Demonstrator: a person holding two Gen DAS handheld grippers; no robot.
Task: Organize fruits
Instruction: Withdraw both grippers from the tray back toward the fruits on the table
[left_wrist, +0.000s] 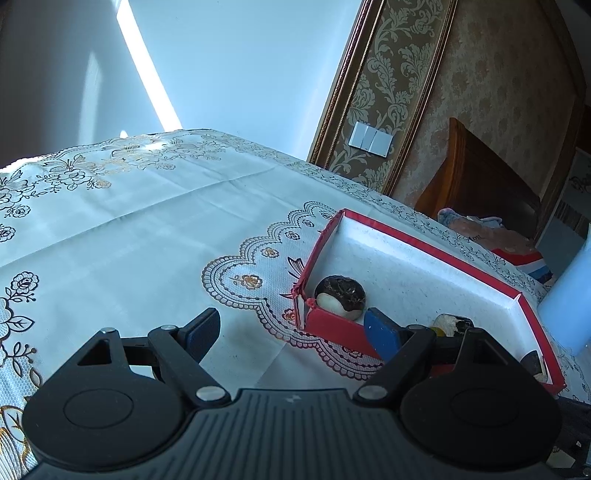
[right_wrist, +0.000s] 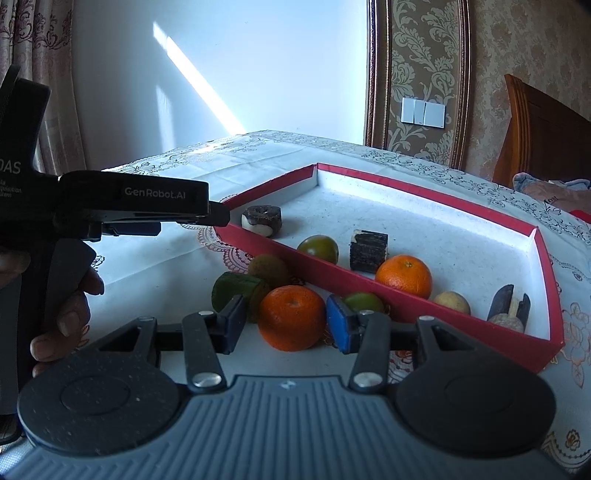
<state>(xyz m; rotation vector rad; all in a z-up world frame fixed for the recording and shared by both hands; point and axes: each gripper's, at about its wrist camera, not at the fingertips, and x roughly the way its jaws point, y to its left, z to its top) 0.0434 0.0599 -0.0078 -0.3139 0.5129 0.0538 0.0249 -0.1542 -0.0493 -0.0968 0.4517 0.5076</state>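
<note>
Right gripper (right_wrist: 286, 325) sits closest, jaws wide, straddling an orange (right_wrist: 291, 317) on the counter (right_wrist: 155, 243) — pads either side of it, not touching as far as I can tell. Just behind that orange: a green cylinder piece (right_wrist: 236, 293), a brownish-green fruit (right_wrist: 267, 269) and a green fruit (right_wrist: 364, 302) tucked against the outer wall of the red box (right_wrist: 424, 184). Inside the box I see a second orange (right_wrist: 403, 276), a dark green fruit (right_wrist: 318, 249), a dark square block (right_wrist: 368, 249), a chocolate-topped round piece (right_wrist: 261, 219), a pale yellow fruit (right_wrist: 451, 302) and a dark-and-pale piece (right_wrist: 511, 308) in the near corner. My left gripper (left_wrist: 291, 334) hangs over the lace tablecloth (left_wrist: 129, 229) at the box's near-left corner — jaws wide, nothing between them. Left hand (right_wrist: 55, 306) on its handle shows at the right camera's edge.
</note>
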